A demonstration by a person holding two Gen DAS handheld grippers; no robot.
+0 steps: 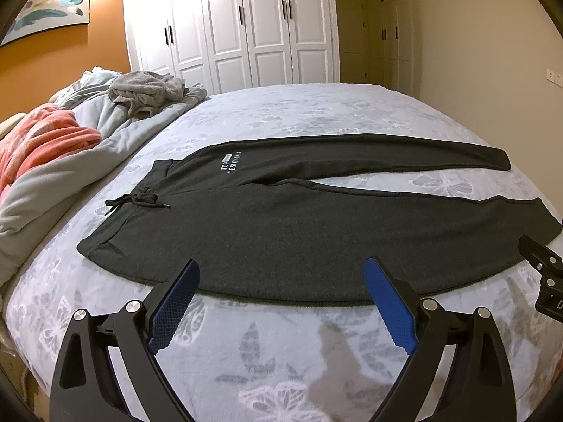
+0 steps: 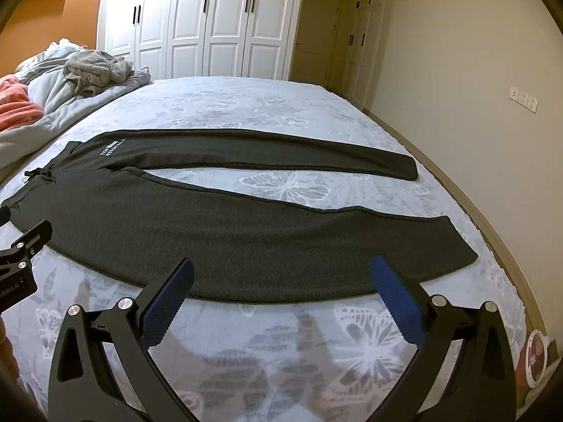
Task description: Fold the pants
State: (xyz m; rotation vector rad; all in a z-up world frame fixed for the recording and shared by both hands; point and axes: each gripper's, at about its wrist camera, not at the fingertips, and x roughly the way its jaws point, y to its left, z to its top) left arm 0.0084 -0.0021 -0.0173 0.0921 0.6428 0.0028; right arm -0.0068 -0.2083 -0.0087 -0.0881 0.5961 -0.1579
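Pants [image 1: 281,232]: dark grey sweatpants, spread flat on the bed, front up, not yet folded. The waistband lies to your left, the cuffs to your right, and the legs part in a narrow V.

Drawstring [image 1: 140,201]: tied in a bow at the middle of the waistband, resting on the fabric.

Printed logo [image 1: 231,164]: white lettering on the far leg near the hip, too small to read in full.

Near leg [image 2: 281,239]: its outer seam runs along the bed edge closest to you, so it is probably the first edge you would pick up to lay one leg over the other.

Left gripper [image 1: 281,274]: jaws spread wide, holding nothing, poised just short of the near seam toward the waistband end.

Right gripper [image 2: 281,274]: jaws spread wide, empty, just short of the same seam toward the cuff end. The two-point stance suits lifting a long limp edge evenly.

Bed [image 1: 316,112]: pale floral cover, bearing the garment.

Bedding heap [image 1: 105,116]: grey duvet, a crumpled grey cloth and a coral blanket, pushed left, well apart from the garment.

Wardrobe [image 1: 246,24]: white doors, beyond the bed.
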